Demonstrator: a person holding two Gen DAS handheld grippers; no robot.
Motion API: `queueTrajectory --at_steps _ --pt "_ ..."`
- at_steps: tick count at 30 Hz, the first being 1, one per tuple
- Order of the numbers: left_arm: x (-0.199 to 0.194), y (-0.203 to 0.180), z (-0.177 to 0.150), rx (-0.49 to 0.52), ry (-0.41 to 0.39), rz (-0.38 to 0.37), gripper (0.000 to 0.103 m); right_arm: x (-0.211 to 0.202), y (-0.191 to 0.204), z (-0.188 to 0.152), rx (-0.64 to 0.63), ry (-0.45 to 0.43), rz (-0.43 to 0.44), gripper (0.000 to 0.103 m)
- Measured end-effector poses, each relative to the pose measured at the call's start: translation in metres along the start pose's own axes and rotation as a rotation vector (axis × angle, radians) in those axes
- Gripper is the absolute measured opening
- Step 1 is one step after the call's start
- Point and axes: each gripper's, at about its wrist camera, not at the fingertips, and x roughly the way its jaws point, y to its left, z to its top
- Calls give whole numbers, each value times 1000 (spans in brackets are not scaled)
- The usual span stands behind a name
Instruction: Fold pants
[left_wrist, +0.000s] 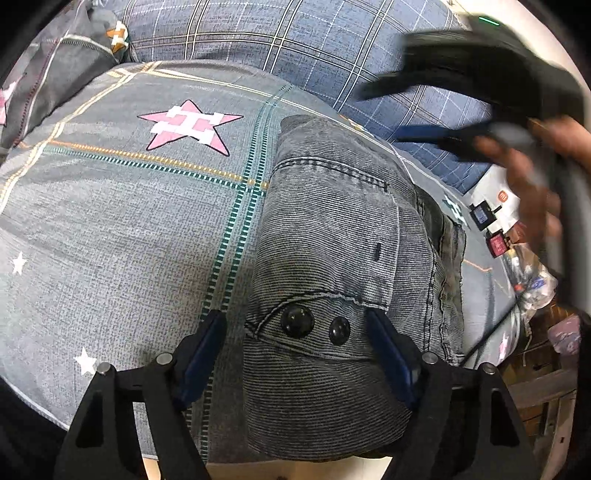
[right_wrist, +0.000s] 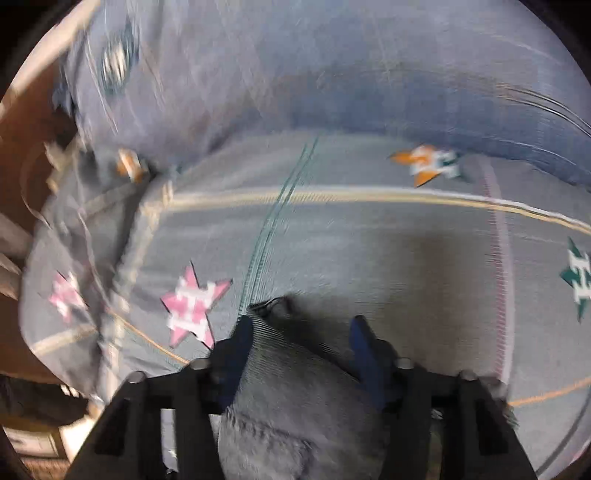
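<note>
Grey corduroy pants (left_wrist: 332, 229) lie folded in a narrow stack on the grey star-print bedsheet (left_wrist: 110, 221), waistband and two black buttons (left_wrist: 297, 320) nearest me. My left gripper (left_wrist: 299, 350) hovers open over that waistband, its blue pads on either side of the buttons and off the cloth. My right gripper (left_wrist: 384, 114) shows blurred at the upper right, held by a hand (left_wrist: 528, 177), fingers apart over the far end with only bedding between them. In the blurred right wrist view, the right gripper (right_wrist: 303, 339) is open above the pants (right_wrist: 295, 387), near their far corner.
A blue plaid duvet (left_wrist: 295, 40) lies bunched behind the pants. A grey pillow (left_wrist: 55, 74) sits at the far left. A white box with small gadgets (left_wrist: 495, 206) and a cable lie at the bed's right edge, with wooden furniture (left_wrist: 539, 369) beyond it.
</note>
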Motion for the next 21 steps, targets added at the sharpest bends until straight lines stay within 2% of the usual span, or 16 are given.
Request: queueTrajectory --at_steps 1,4,6,7,9,12,14,15,18,21 --pt "1 -3 -1 4 -2 7 79 -13 -8 -6 13 -17 24 59" --pt "3 -8 -4 7 -5 23 79 -46 -32 -35 38 -17 204 63" --pt "3 -13 -3 15 -4 39 79 -49 -62 -61 91 -5 317 75" --pt "2 -12 -2 13 0 42 79 -37 -83 -71 139 15 328 78" --pt "1 -18 3 7 24 38 79 -5 -120 -91 235 76 243 76" --pt "-14 -17 9 16 -6 43 79 -33 -138 -102 277 -18 376 76" --pt "-31 -18 10 19 -40 31 79 -58 -140 -113 249 -98 404 77" --pt "-37 -16 9 12 -46 23 79 -67 -144 -122 242 -111 411 78" --pt "-36 2 16 -13 -22 -35 79 -73 -157 -148 244 -90 388 78" --pt "-20 12 22 -63 51 -136 79 -61 -167 -171 252 -48 409 78"
